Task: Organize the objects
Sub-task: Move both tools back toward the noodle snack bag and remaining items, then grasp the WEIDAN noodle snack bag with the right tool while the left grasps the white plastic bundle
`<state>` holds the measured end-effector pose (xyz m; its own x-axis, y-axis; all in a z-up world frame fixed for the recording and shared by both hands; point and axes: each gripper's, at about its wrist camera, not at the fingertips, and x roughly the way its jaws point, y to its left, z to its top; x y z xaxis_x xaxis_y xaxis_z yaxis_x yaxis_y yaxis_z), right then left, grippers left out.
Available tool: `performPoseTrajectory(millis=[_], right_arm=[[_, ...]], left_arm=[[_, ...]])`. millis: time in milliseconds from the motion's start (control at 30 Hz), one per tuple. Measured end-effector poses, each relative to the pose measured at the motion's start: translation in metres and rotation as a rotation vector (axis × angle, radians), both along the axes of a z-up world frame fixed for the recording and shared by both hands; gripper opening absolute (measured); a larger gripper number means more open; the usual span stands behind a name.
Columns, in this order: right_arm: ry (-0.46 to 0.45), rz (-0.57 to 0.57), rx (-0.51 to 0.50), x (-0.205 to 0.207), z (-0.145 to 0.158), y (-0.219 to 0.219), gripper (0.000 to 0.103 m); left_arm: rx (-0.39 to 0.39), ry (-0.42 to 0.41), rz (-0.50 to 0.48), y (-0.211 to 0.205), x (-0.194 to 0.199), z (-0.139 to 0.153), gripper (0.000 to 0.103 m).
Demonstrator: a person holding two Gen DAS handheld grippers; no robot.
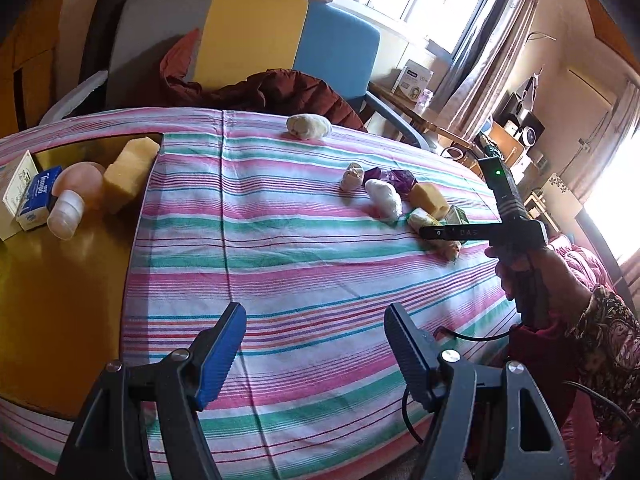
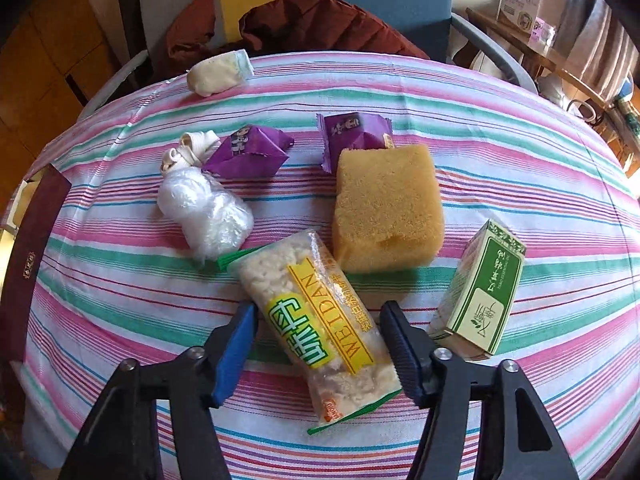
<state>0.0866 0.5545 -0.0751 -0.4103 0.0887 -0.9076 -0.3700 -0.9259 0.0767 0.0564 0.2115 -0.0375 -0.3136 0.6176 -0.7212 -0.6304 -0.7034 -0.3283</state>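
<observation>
My right gripper [image 2: 316, 316] points steeply down, and its pads touch the two long edges of a clear snack bar packet [image 2: 320, 320] with a yellow label, lying on the striped cloth [image 2: 120, 288]. Around it lie a yellow sponge [image 2: 388, 208], a green box [image 2: 480, 292], two purple wrappers [image 2: 248, 152], a white plastic bundle [image 2: 204, 212] and a cream roll [image 2: 220, 72]. My left gripper [image 1: 316, 316] hangs open over bare cloth [image 1: 280, 248], nothing between its fingers. A person's hand [image 1: 532, 264] carries the right gripper at the right of the left wrist view.
On bare wood [image 1: 60, 300] at the left stand a second sponge [image 1: 128, 168], a blue tissue pack [image 1: 38, 196], a white box [image 1: 16, 188] and a peach bottle [image 1: 76, 192]. A chair [image 1: 256, 32] with a red jacket [image 1: 280, 92] stands behind the table. A dark red box [image 2: 28, 248] lies at the left.
</observation>
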Motion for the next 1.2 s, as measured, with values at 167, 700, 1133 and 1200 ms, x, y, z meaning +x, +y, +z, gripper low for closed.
performPoseTrajectory(millis=[167,700,1133,1200], right_arm=[[-0.024,0.028,0.034,-0.002,-0.002,-0.011,0.049],[-0.063,-0.13,-0.01,0.016,0.0,0.02,0.043],[-0.071,-0.1,0.034,0.009,-0.003,0.017,0.043],[-0.072,-0.097,0.04,0.008,-0.003,0.017,0.043]], left_arm=[[-0.03,-0.016,0.004,0.016,-0.002,-0.004,0.073],[-0.071,-0.036,-0.1,0.136,-0.041,-0.003,0.073],[-0.075,-0.149,-0.049,0.236,-0.091,-0.04,0.071],[-0.085,-0.144,-0.031,0.242,-0.095,-0.046,0.069]])
